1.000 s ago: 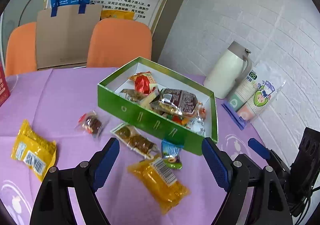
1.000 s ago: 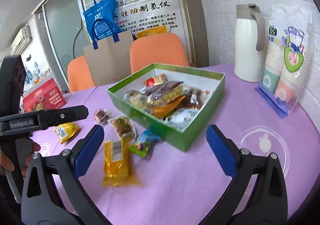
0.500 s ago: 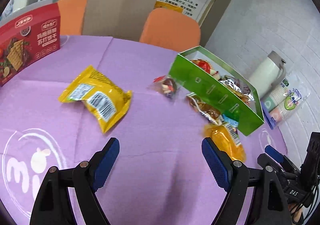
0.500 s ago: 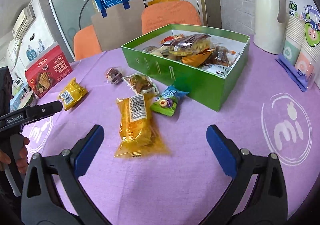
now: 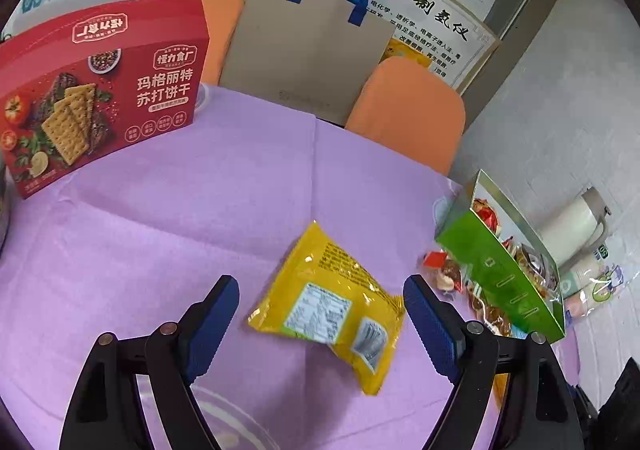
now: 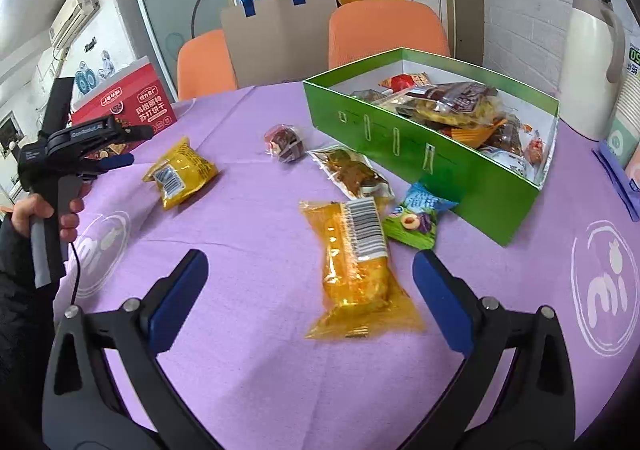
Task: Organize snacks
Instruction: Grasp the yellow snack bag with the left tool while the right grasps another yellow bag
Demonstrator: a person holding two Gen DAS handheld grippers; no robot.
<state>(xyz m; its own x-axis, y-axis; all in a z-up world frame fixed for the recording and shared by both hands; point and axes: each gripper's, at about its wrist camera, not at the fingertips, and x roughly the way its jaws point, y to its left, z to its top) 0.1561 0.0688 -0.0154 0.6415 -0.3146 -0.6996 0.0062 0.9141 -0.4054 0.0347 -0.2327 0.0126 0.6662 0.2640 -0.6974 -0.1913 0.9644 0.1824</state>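
A green box [image 6: 432, 154] holds several snack packs on the purple table. My left gripper [image 5: 320, 320] is open, with a yellow snack bag [image 5: 332, 306] lying between its fingers; the bag also shows in the right wrist view [image 6: 180, 174]. My right gripper [image 6: 310, 286] is open, with a clear orange-yellow pack [image 6: 356, 270] lying between its fingers. Beside the box lie a small green-blue packet [image 6: 414, 220], a clear pack of brown pieces [image 6: 352, 172] and a small dark red candy pack [image 6: 284, 142]. The green box sits at the right in the left wrist view [image 5: 500, 270].
A red cracker box [image 5: 96, 90] stands at the far left of the table. A white thermos [image 6: 592, 66] and a sleeve of paper cups [image 6: 632, 122] stand right of the green box. Orange chairs [image 6: 388, 30] and a brown paper bag [image 6: 280, 38] are behind the table.
My left gripper has swung left and come down over the yellow snack bag. My right gripper has moved down and closer to the orange-yellow pack. Both stay open.
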